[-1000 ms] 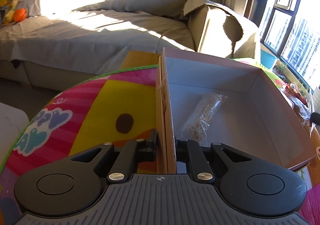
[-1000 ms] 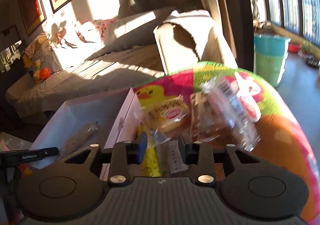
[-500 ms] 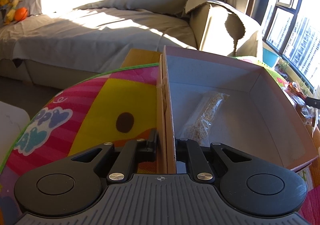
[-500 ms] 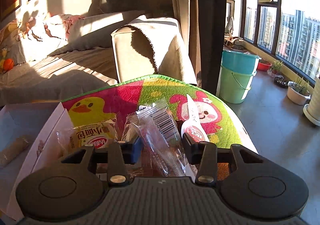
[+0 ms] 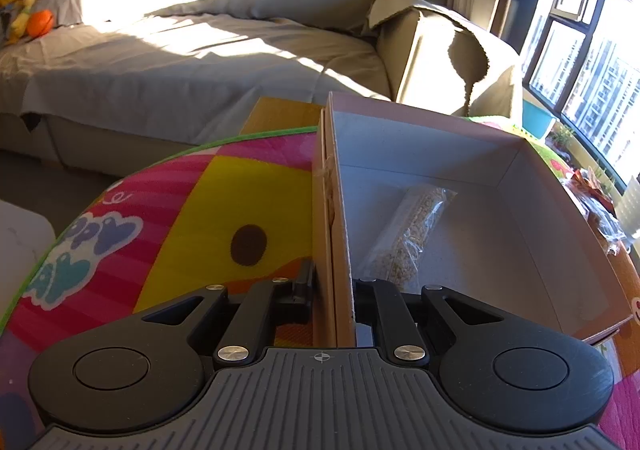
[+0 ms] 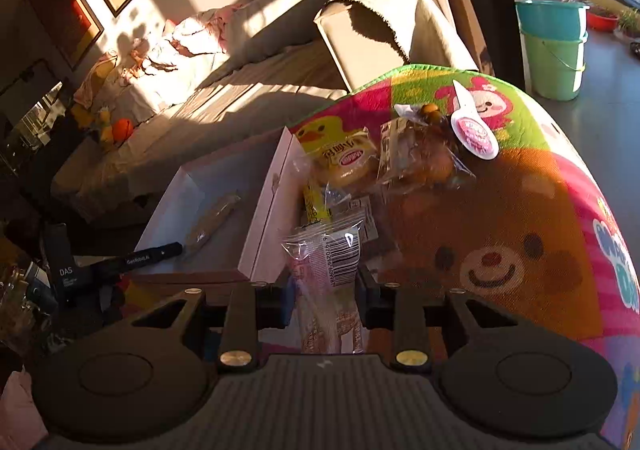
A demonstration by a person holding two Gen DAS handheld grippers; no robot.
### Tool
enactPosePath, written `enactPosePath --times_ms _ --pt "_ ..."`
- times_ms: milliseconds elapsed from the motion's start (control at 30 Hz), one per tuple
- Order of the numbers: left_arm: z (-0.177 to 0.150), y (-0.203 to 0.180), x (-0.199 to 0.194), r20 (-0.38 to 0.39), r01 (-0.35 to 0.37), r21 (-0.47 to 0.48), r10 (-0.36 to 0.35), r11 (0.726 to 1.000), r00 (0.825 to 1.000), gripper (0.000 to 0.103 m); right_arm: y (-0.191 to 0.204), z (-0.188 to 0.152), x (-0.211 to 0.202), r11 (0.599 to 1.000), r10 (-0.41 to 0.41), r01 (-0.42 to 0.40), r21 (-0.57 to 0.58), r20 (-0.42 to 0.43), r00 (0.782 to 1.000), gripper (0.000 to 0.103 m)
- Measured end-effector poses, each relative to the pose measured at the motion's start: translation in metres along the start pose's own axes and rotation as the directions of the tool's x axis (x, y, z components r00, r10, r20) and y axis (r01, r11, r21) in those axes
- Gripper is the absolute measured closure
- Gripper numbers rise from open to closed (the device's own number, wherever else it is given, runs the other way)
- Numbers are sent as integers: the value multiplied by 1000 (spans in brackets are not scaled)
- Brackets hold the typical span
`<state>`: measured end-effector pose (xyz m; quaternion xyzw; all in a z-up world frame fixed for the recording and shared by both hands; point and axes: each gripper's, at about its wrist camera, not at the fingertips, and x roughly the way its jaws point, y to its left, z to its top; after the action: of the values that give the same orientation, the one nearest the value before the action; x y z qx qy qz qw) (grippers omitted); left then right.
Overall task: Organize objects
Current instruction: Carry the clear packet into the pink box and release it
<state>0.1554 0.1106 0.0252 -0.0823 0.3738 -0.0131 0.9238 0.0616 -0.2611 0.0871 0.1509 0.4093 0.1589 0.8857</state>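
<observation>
Clear barcoded snack packet [image 6: 332, 274] between closing right claw [image 6: 324, 296]; left claw [image 5: 334, 290] clamped on box wall [image 5: 332, 234].

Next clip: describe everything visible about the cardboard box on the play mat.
The cardboard box is a shallow open tray, pinkish-brown outside and plain white inside, resting flat on the colourful play mat. One clear-wrapped grain bar lies on its floor. The left gripper is shut on its near side wall, with more snack packets lying just outside.
</observation>
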Motion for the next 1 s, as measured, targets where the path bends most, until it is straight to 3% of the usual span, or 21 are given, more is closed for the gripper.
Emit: enactPosePath --times_ms 33,100,200,333,500,900,933,967,1000 --pt "0 0 0 0 0 -1 0 1000 1000 90 4 -3 2 999 -32 32 -24 4 999 64" --pt "0 0 0 0 2 -1 -2 1000 1000 90 10 -7 6 994 -90 91 -59 28 996 63" --pt "0 0 0 -3 3 -1 -3 1000 1000 90 13 -9 6 994 -85 88 -66 46 995 63" --pt "1 0 1 -2 0 -1 0 1000 1000 90 21 -20 10 976 -159 167 -138 67 985 57" --pt "-1 0 1 13 -6 -3 6 1000 1000 90 33 -43 28 949 -220 226 -219 54 974 43" --pt "4 -6 -15 89 -42 32 39 999 995 92 37 -46 77 942 -290 298 -154 71 954 44" --pt "4 -7 -15 91 -42 40 39 998 995 92 38 -47 79 936 -303 312 -161 79 950 49" --pt "3 -7 -16 91 -41 44 37 998 995 93 40 -48 78 931 -309 319 -175 83 947 64" --pt "3 -6 -16 92 -39 45 35 998 995 93 41 -48 77 931 -306 315 -186 73 949 65"
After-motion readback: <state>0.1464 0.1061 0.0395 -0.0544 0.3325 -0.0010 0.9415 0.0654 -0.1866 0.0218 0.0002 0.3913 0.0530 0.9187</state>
